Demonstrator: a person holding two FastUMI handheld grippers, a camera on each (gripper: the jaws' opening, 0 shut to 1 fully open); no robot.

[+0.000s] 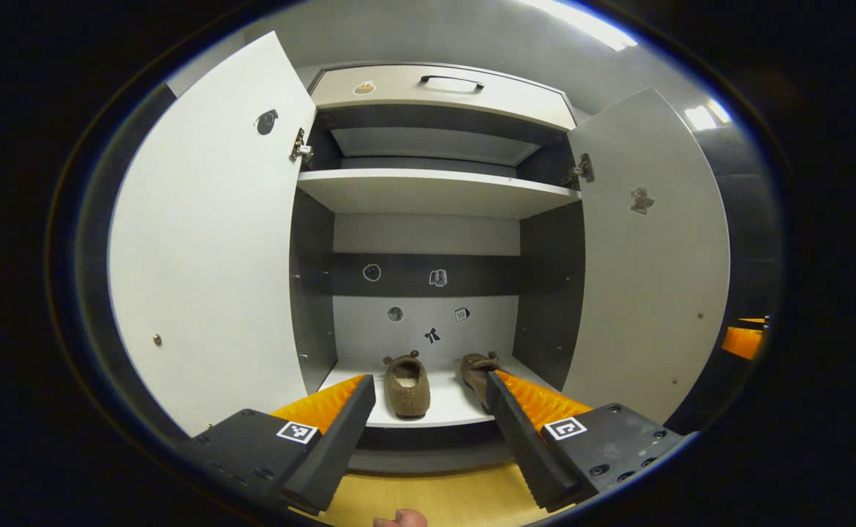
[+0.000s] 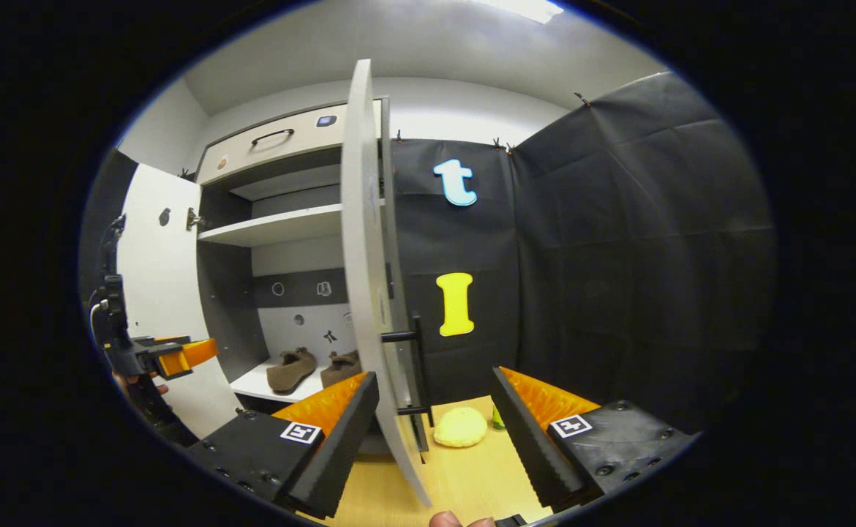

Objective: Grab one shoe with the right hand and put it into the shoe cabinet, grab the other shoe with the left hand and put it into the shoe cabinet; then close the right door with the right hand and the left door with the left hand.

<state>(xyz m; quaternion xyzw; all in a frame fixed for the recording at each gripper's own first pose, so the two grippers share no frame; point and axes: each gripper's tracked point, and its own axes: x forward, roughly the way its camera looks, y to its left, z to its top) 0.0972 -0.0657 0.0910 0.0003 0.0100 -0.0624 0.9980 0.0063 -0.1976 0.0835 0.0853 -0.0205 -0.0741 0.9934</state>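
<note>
In the left gripper view, the left gripper (image 1: 428, 410) faces straight into the shoe cabinet (image 1: 435, 194), its fingers spread wide and holding nothing. Both doors stand open: the left door (image 1: 208, 249) swings out on one side, the right door (image 1: 647, 256) on the other. Two brown shoes sit on the bottom shelf (image 1: 446, 406), one shoe (image 1: 407, 386) lying in full sight with its opening up, the other shoe (image 1: 478, 373) just beside it and partly hidden behind the gripper's right finger. A drawer with a dark handle (image 1: 451, 79) tops the cabinet, and small stickers dot the back panel. A fingertip (image 1: 399, 518) shows at the bottom edge over the wooden floor. The right gripper view sees things from off to the side: the right gripper (image 2: 435, 417) is also wide open and empty, with the edge of the right door (image 2: 366, 278) standing between its fingers but touching neither. Past that door the pair of shoes (image 2: 293, 368) shows on the low shelf. This view also catches the left gripper (image 2: 179, 356) far off by the left door (image 2: 154, 293), and a yellow round object (image 2: 460, 427) on the floor near the door's dark handle bar (image 2: 417, 366).
</note>
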